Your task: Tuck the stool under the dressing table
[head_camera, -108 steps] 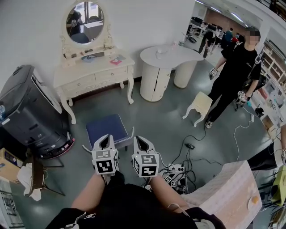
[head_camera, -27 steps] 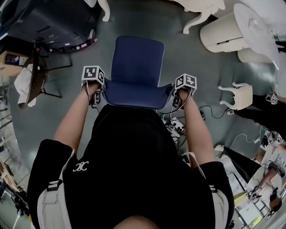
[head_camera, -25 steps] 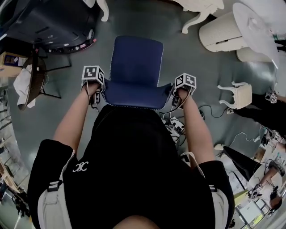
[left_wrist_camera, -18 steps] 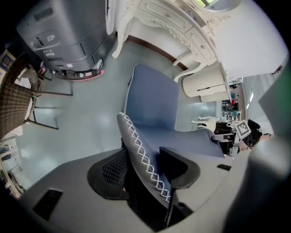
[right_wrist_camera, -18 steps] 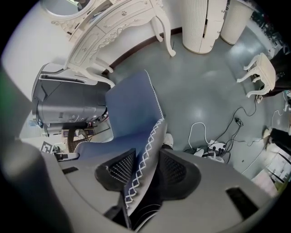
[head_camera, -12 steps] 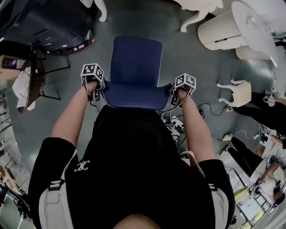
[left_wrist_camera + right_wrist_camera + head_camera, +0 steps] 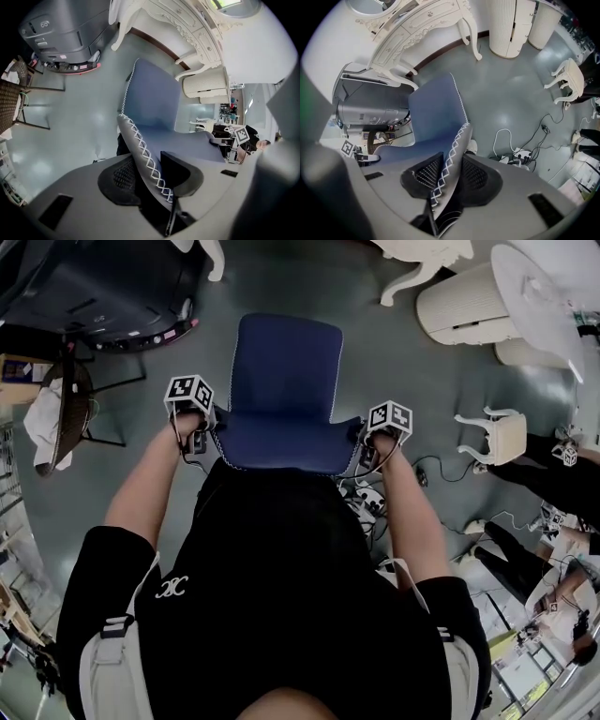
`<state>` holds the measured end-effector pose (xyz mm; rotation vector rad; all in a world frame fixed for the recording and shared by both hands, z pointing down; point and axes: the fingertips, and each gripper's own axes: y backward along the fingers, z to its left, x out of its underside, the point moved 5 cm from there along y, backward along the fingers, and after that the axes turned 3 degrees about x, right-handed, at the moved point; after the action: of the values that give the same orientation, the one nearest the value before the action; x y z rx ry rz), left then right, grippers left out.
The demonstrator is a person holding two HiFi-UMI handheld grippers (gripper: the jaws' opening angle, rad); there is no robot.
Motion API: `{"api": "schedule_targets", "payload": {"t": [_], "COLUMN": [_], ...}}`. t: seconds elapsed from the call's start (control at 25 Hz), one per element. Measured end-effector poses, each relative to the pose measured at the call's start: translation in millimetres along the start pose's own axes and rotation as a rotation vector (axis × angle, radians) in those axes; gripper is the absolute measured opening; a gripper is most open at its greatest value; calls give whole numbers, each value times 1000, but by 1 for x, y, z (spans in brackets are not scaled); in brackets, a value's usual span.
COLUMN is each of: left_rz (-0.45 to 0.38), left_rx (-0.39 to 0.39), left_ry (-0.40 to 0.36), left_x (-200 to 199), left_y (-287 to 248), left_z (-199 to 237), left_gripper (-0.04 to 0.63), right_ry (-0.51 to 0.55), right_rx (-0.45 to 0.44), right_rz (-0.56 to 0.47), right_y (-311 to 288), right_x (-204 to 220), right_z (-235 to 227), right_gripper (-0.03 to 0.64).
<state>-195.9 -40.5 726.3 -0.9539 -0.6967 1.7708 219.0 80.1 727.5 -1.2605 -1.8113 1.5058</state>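
The stool (image 7: 281, 381) has a dark blue cushion with white cross-stitching along its edge and stands on the grey floor just in front of me. My left gripper (image 7: 201, 435) is at the near left corner and my right gripper (image 7: 366, 450) at the near right corner. In the left gripper view the stitched edge (image 7: 140, 150) runs between the closing jaws of the left gripper (image 7: 150, 174), and the pads touch it. The right gripper (image 7: 447, 177) is closing on the stitched edge (image 7: 452, 154) the same way. The cream dressing table (image 7: 417, 23) stands beyond the stool.
A black machine (image 7: 94, 287) stands at the far left beside a wicker chair (image 7: 66, 409). A white round cabinet (image 7: 469, 306) and a small white stool (image 7: 497, 437) are to the right. Cables and a power strip (image 7: 370, 502) lie by my right foot. A person's leg (image 7: 539, 470) shows at the right edge.
Since the earliest frame I have bent over the stool, with a gripper now at each near corner. Over the last second the left marker cube shifted slightly up and left.
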Motion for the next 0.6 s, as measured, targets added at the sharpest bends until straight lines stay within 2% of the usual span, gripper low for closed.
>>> {"api": "schedule_targets", "payload": {"t": [0.12, 0.32, 0.6], "left_rz": [-12, -79, -122], "left_rx": [3, 31, 57], "left_ry": [-35, -89, -132], "left_x": [-1, -5, -16], "left_y": [1, 7, 16], "left_z": [-2, -8, -18], "left_gripper": [147, 149, 158], "right_ry": [53, 127, 142], "right_rx": [-3, -1, 4], "right_rz": [-45, -123, -208], "right_y": [2, 10, 22], "right_x": [0, -4, -18], "right_z": [2, 6, 11], "right_gripper": [121, 124, 127]}}
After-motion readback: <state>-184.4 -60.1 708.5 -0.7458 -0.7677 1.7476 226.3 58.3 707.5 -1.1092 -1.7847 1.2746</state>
